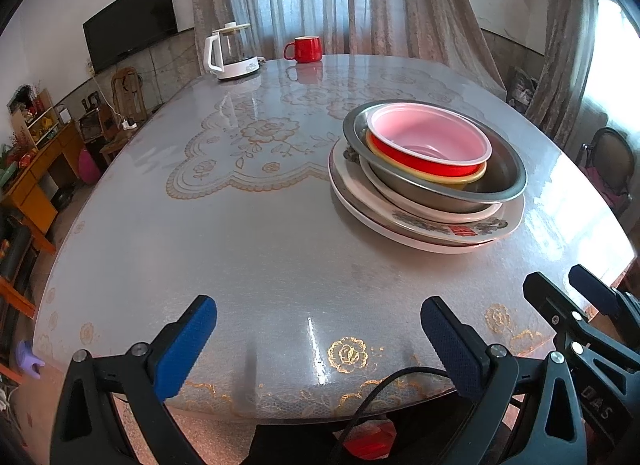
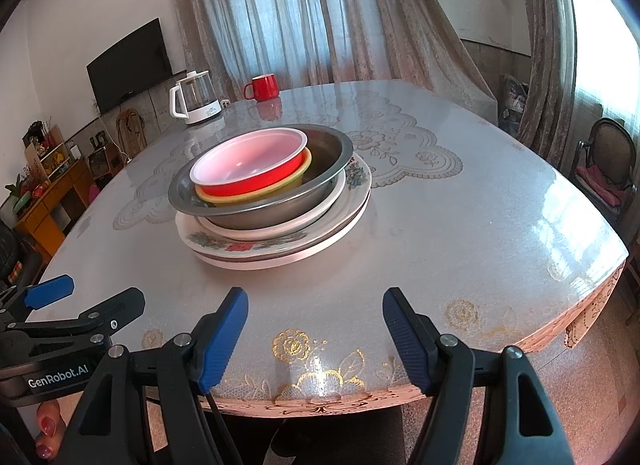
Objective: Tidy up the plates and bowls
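Note:
One stack of dishes stands on the table. A red bowl with a pink inside point(image 1: 428, 141) point(image 2: 248, 163) sits in a yellow bowl point(image 1: 452, 177) point(image 2: 256, 195), inside a steel basin point(image 1: 496, 181) point(image 2: 328, 149), on floral plates point(image 1: 440, 225) point(image 2: 280, 245). My left gripper point(image 1: 318, 339) is open and empty over the near table edge, left of the stack. My right gripper point(image 2: 316, 339) is open and empty at the near edge, in front of the stack. Each gripper shows in the other's view, the right one point(image 1: 576, 293) and the left one point(image 2: 92, 297).
A white kettle point(image 1: 232, 51) point(image 2: 196, 99) and a red mug point(image 1: 304, 49) point(image 2: 262, 87) stand at the table's far edge. The table point(image 1: 240, 233) has a glossy lace-patterned cover. A chair point(image 2: 604, 161) stands at the right, shelves point(image 1: 44, 153) at the left.

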Tool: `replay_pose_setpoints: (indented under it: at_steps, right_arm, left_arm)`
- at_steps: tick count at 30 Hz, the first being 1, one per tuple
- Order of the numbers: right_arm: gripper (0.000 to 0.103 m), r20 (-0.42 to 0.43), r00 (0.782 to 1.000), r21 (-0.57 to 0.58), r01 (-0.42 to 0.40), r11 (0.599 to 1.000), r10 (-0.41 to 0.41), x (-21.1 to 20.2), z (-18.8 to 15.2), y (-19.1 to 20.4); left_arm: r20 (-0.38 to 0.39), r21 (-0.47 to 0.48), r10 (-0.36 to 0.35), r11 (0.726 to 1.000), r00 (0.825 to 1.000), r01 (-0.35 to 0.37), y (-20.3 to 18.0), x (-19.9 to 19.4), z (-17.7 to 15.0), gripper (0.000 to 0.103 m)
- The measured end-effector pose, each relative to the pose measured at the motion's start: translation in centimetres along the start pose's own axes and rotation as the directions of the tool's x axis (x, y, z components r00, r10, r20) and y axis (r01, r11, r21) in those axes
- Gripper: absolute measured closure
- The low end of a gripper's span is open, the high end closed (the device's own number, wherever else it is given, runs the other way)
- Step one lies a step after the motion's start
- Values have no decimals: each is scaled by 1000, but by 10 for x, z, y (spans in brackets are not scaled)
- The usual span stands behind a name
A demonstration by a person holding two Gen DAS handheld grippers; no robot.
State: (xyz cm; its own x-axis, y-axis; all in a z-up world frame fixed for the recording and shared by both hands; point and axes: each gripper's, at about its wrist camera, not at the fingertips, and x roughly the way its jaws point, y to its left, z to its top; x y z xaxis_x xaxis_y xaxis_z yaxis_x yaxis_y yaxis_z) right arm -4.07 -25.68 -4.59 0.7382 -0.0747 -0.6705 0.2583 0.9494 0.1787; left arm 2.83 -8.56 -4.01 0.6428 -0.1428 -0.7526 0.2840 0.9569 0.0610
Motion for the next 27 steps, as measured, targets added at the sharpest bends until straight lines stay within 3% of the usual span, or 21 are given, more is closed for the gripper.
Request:
replay_pose_setpoints:
  at_steps: [27]
  right_arm:
    - [32,-12,1000,1,-6,1000,6,7,2,-1]
  left_arm:
    - [0,12,17,1000,1000,-17,-2,5,2,0]
